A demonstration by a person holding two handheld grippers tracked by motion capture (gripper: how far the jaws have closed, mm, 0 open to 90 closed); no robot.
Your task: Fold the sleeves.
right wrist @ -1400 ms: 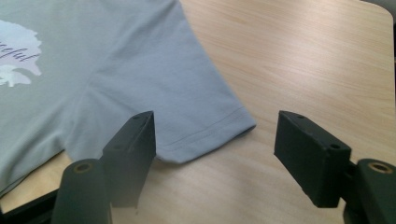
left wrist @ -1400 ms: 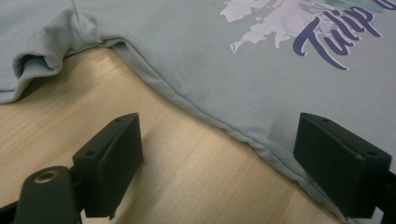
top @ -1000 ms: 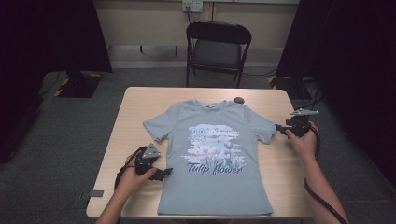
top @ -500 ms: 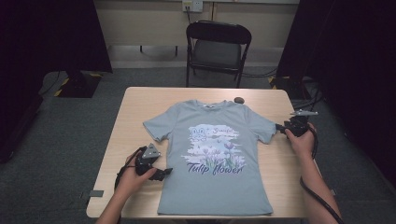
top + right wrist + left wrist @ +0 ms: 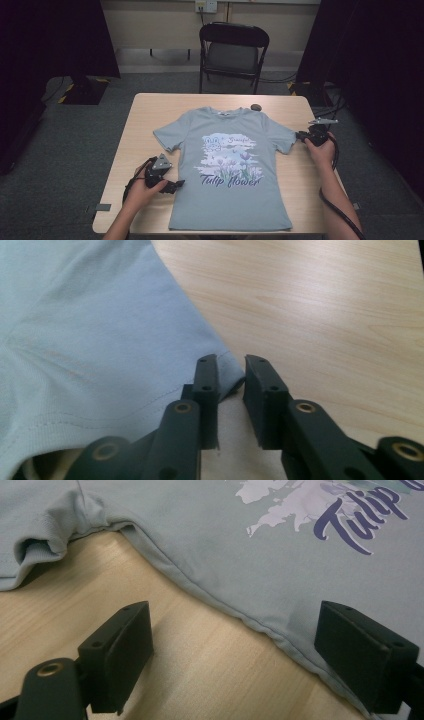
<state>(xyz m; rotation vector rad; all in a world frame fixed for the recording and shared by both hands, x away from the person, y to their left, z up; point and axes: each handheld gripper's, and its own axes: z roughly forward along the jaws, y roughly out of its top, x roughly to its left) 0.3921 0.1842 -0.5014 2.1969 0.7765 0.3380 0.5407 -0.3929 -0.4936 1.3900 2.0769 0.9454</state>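
Note:
A light blue T-shirt (image 5: 230, 200) with a "Tulip flower" print lies flat, front up, on the wooden table (image 5: 145, 120). My left gripper (image 5: 172, 186) rests on the table at the shirt's left side. Its jaws stand wide open (image 5: 235, 650) and the shirt's side hem (image 5: 260, 625) runs between them, untouched. My right gripper (image 5: 299, 135) is at the tip of the right sleeve (image 5: 100, 330). Its jaws (image 5: 231, 362) have just been closing to a narrow gap. The sleeve's hem corner (image 5: 231, 380) lies in that gap, and the pads do not clearly press on it.
A small dark round object (image 5: 256, 107) sits on the table just beyond the collar. A black folding chair (image 5: 233, 50) stands behind the far edge. Bare wood shows to the left and right of the shirt. Cables trail from both grippers.

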